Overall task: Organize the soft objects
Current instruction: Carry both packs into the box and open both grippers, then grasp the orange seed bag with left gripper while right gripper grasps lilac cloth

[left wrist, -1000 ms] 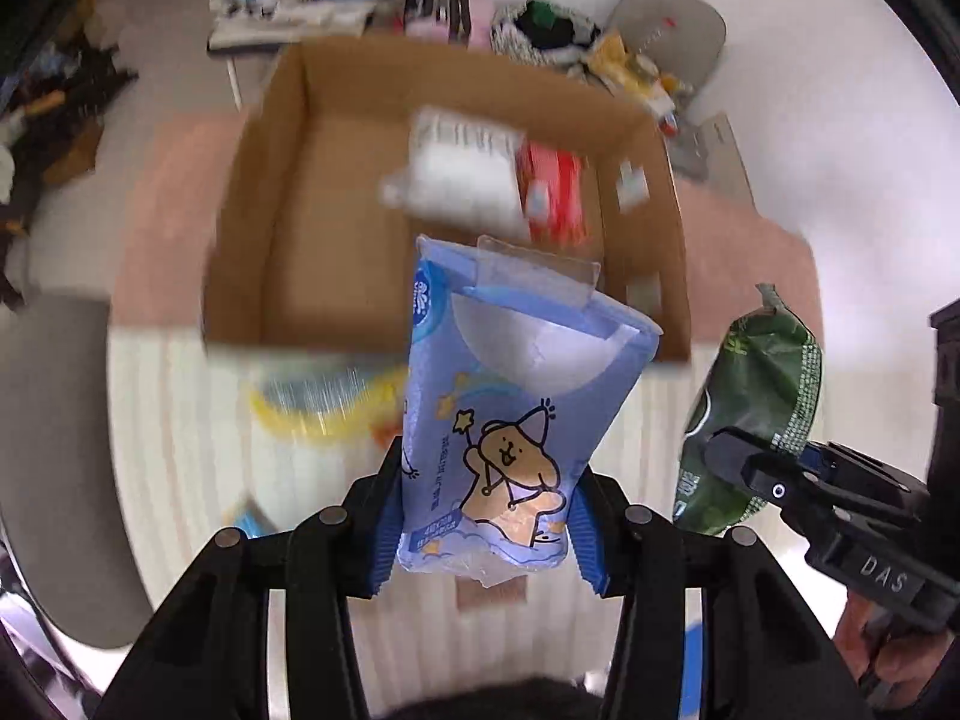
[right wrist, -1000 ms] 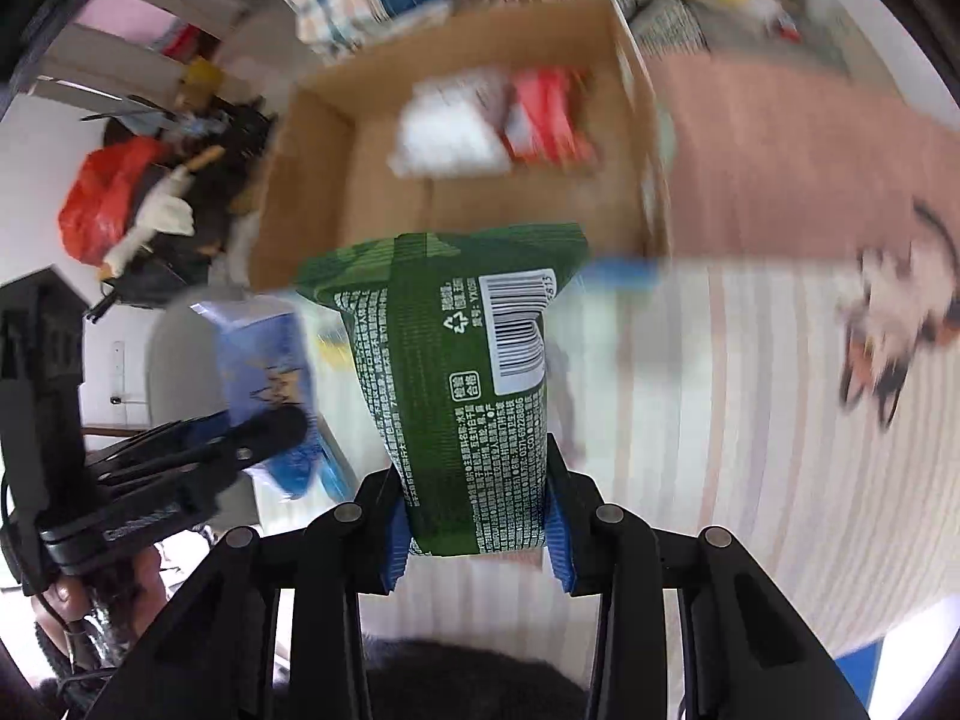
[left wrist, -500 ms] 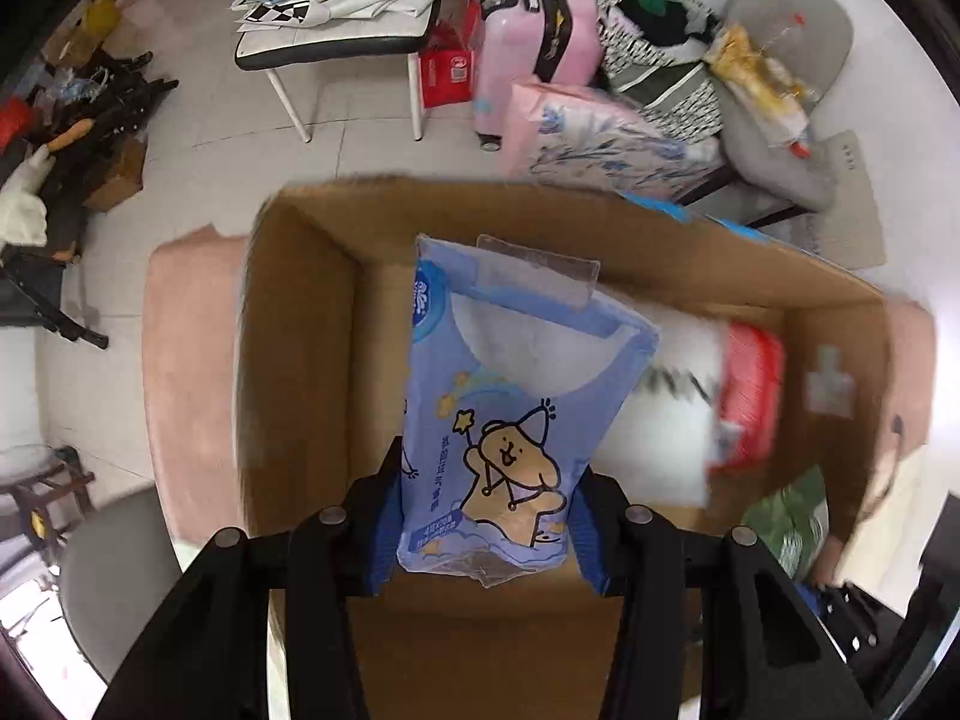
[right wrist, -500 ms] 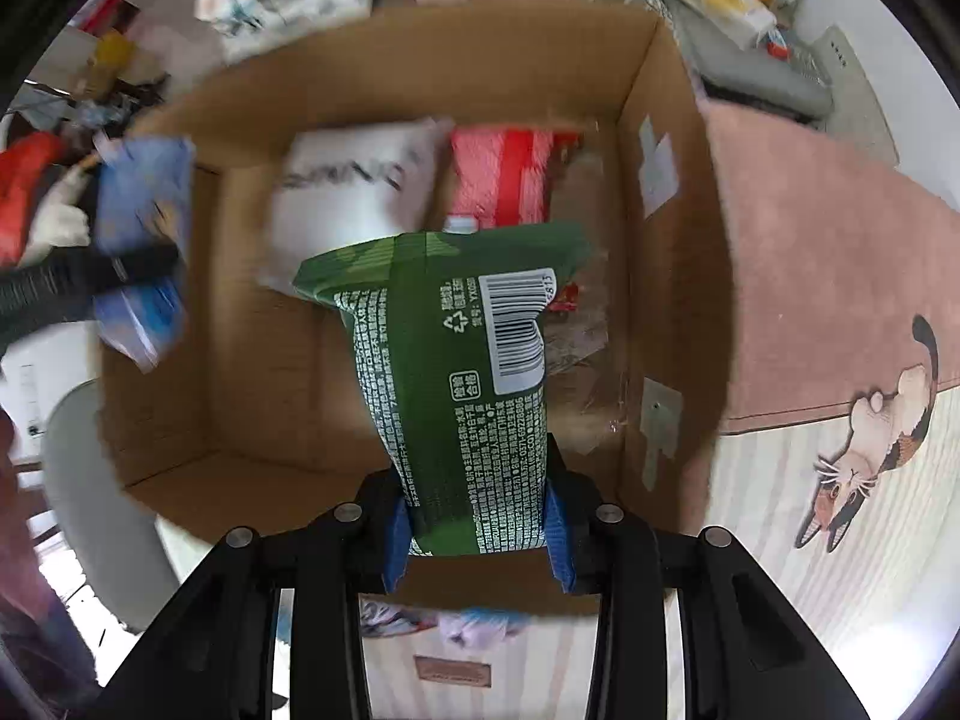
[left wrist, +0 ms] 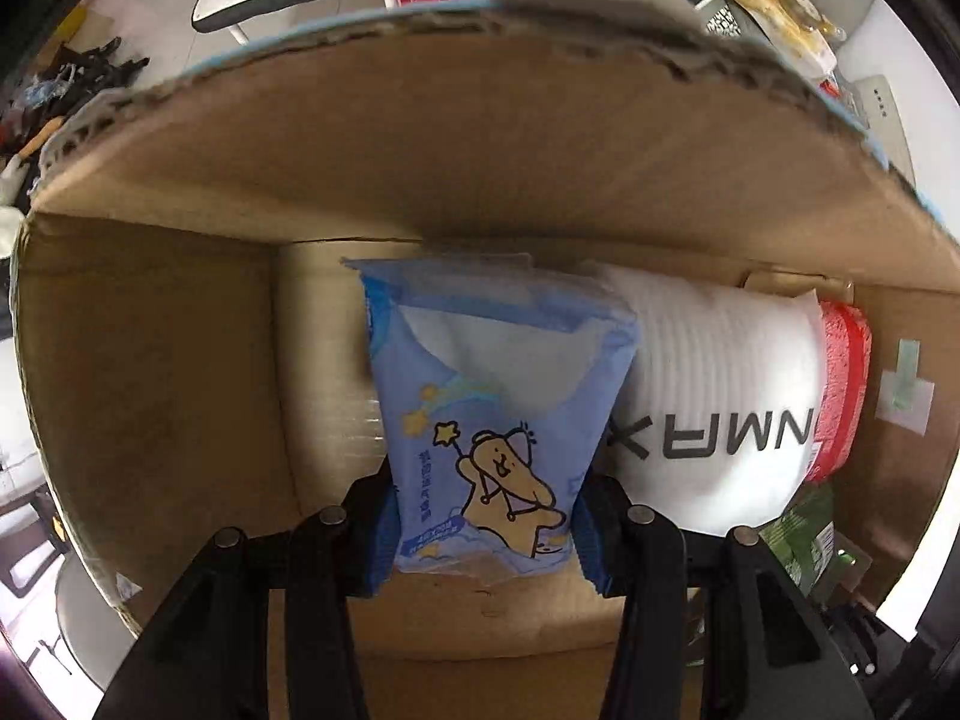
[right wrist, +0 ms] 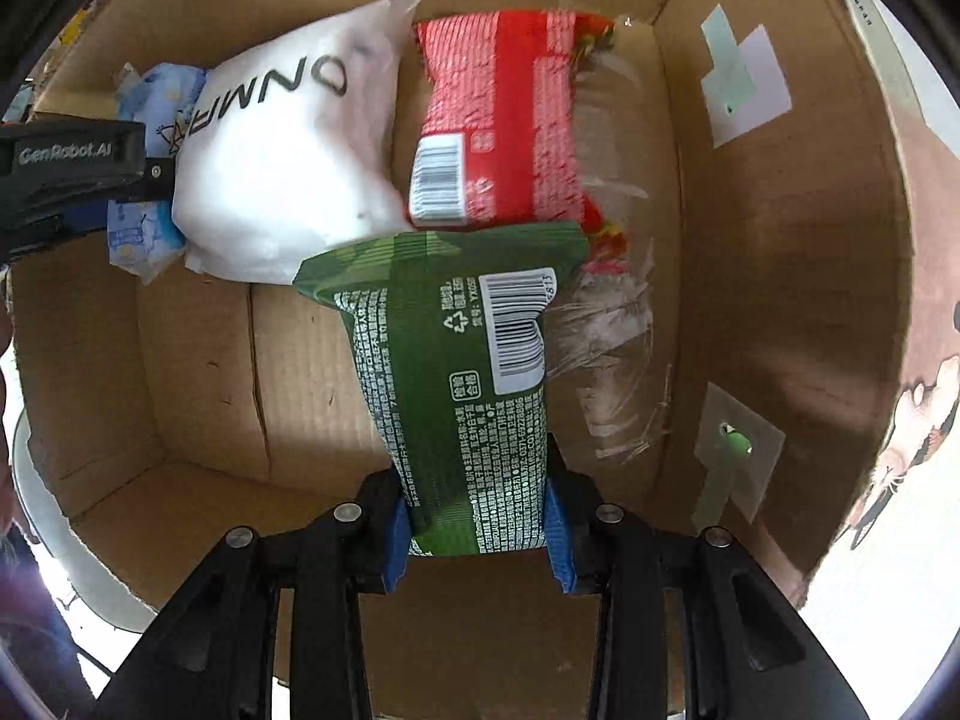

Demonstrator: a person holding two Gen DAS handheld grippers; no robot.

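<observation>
Inside the cardboard box (right wrist: pixel 780 312), the left gripper (left wrist: pixel 486 531) clamps a blue tissue pack (left wrist: pixel 492 420) just beside the white pouch (left wrist: pixel 708 408), hiding part of its lettering. The right gripper (right wrist: pixel 478 531) is closed on a green packet (right wrist: pixel 462 384), which covers the near end of the red packet (right wrist: pixel 504 120); the box floor under it is out of sight.

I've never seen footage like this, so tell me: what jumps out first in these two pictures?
Two packs held up close: a blue pack with a cartoon bear pinched in the left gripper, and a green pack with a barcode pinched in the right gripper. Both hang inside a big cardboard box, where a white bag and a red pack already lie side by side at the far end.
</observation>
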